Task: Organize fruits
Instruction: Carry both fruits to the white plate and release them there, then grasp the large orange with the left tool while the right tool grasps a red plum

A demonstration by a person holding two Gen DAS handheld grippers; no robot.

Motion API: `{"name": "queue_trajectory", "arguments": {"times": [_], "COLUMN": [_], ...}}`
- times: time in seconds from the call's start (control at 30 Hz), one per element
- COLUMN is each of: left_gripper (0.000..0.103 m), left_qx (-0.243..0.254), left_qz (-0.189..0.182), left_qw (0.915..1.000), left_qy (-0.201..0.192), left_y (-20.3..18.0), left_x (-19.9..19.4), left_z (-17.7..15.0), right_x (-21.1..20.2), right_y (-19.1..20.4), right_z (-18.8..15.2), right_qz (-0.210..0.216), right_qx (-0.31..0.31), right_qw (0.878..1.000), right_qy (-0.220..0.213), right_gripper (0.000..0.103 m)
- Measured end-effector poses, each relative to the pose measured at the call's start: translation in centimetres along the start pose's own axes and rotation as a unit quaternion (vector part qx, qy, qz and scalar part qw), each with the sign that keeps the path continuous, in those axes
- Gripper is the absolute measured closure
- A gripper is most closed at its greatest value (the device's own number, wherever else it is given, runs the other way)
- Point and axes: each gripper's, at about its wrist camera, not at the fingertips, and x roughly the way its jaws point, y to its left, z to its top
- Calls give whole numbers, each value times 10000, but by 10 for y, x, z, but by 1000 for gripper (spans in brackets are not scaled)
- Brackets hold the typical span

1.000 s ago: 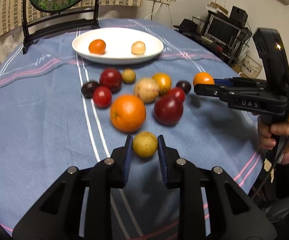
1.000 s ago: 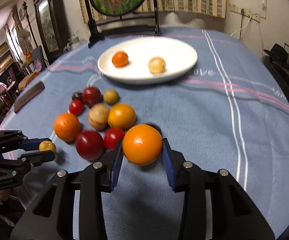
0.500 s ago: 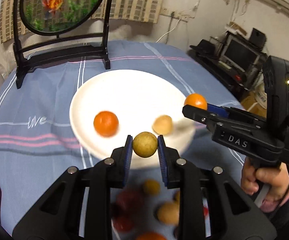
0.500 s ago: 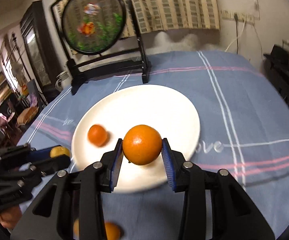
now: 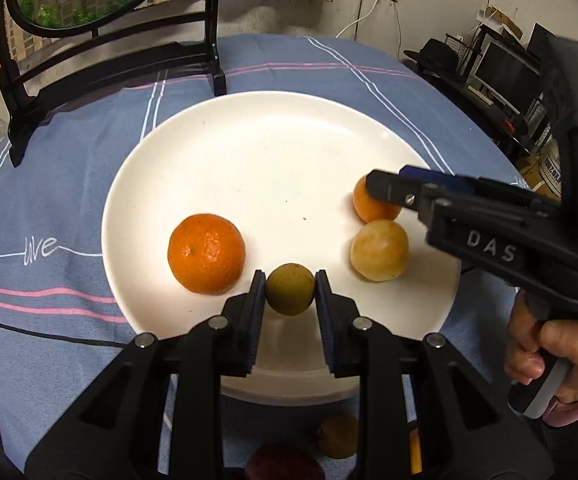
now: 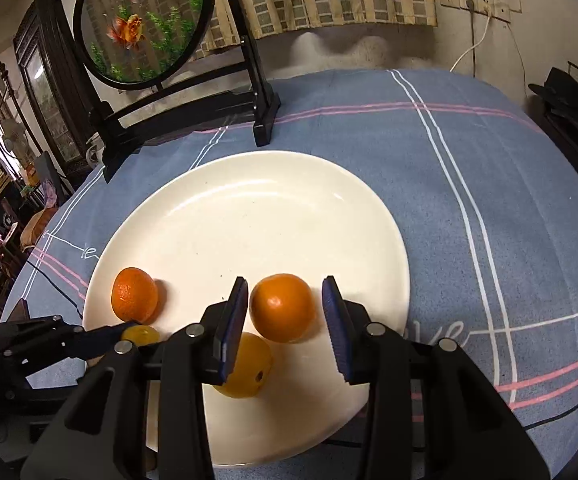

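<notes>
Fruits here look light, round and prone to rolling: left claw clamps the small greenish fruit across its middle over the plate; right claw stands apart around the orange.

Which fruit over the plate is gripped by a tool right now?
The small greenish-yellow fruit, pinched by the left tool. The right tool is open around one orange; the others lie free.

One round white ceramic plate carries four fruits: two orange mandarins, one pale yellow-brown round fruit, one small olive-green round fruit.
</notes>
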Motion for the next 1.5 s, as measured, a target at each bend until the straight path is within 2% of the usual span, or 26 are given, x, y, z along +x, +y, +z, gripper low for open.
{"name": "queue_trajectory", "arguments": {"times": [0.1,0.17,0.2,0.23,0.27,0.4,0.5,0.57,0.67,0.77,0.87,0.93,1.0,1.07,1.17,1.23,1.37,1.5], "left_gripper": [77,55,36,30,28,12,9,8,8,8,8,8,8,8,8,8,8,8], "left_qx": [-30,-43,-29,-5,44,31,-50,-219,-367,-290,-347,-161,-38,-57,-78,-77,-213,-331], "left_qz": [17,82,153,219,298,286,331,196,-19,-186,-167,-244,-385,-322,-121,66,89,104], "left_qw": [10000,9999,9995,9989,9977,9934,9907,9910,9922,9923,9956,9956,9954,9964,9962,9962,9960,9957], "left_qy": [31,-86,-264,-416,-608,-1108,-1318,-1302,-1188,-1190,-854,-894,-875,-784,-854,-865,-868,-864], "left_y": [2,4,4,4,3,6,13,20,27,25,26,21,21,23,25,25,29,34], "left_x": [1,-8,-17,-25,-36,-78,-101,-108,-115,-119,-112,-117,-119,-116,-117,-117,-119,-119], "left_z": [-2,-2,-3,-4,-5,-16,-36,-51,-76,-108,-135,-147,-157,-163,-163,-165,-164,-164], "right_x": [0,-5,-9,-17,-27,-63,-85,-92,-106,-110,-119,-129,-138,-141,-135,-130,-122,-119], "right_y": [-1,-1,0,2,5,21,34,38,34,31,30,38,55,74,92,98,98,97], "right_z": [-1,-2,-3,-3,-4,-9,-24,-40,-73,-95,-125,-145,-164,-181,-196,-197,-197,-195], "right_qz": [7,57,72,85,78,48,-13,-10,121,563,868,882,709,463,352,306,342,361], "right_qx": [-1,-2,-23,-75,-133,-371,-619,-703,-253,9,382,347,21,-420,-866,-867,-651,-408], "right_qw": [10000,10000,10000,9999,9996,9967,9936,9930,9932,9963,9949,9952,9972,9980,9954,9954,9966,9979], "right_qy": [32,33,-3,-92,-233,-714,-948,-946,-1126,-652,-351,-246,-236,-97,193,275,367,338], "right_gripper": [63,59,55,50,42,40,40,40,40,40,40,40,40,40,40,40,40,44]}}
